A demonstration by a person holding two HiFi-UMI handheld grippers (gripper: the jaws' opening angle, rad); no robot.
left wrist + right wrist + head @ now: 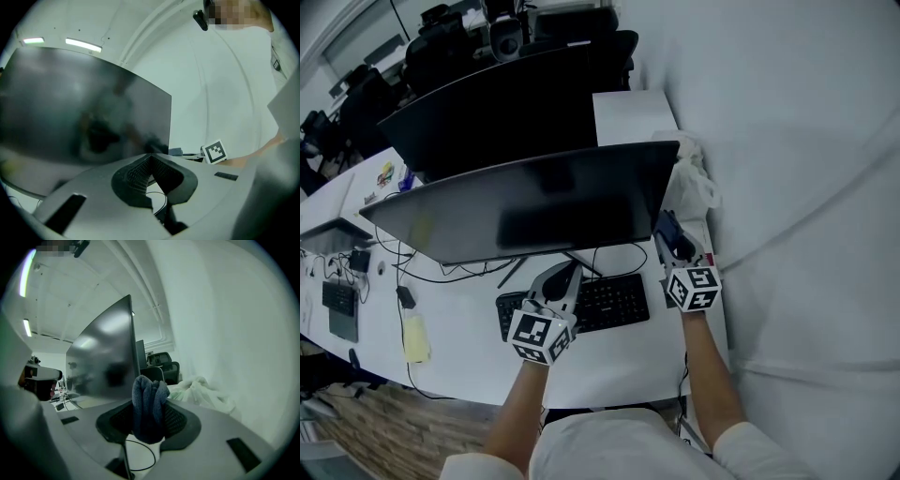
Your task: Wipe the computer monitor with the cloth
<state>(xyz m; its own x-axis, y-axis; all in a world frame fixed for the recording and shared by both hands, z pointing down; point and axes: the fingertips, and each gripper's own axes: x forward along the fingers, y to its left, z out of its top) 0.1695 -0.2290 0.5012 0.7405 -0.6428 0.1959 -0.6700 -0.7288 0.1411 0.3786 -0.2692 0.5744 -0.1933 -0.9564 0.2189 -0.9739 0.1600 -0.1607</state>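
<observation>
Clamping a bunched dark blue cloth, the right claw has both jaws pressed against its sides. The folded top of the cloth rises past the jaw tips. In the head view this claw sits at the right end of the surface, just beside the lower right corner of the monitor. The cloth is held close to the monitor's right edge. From the right gripper view the cloth overlaps that edge low down, but I cannot tell whether it touches the screen.

The left claw has its jaws together with nothing between them. It hovers over the left part of the black keyboard, just below the monitor's bottom edge, and points up at the dark, blank screen.

A crumpled white sheet of plastic or fabric lies on the surface to the far right, behind the monitor's right end and against the white wall. A second dark monitor stands farther back.
</observation>
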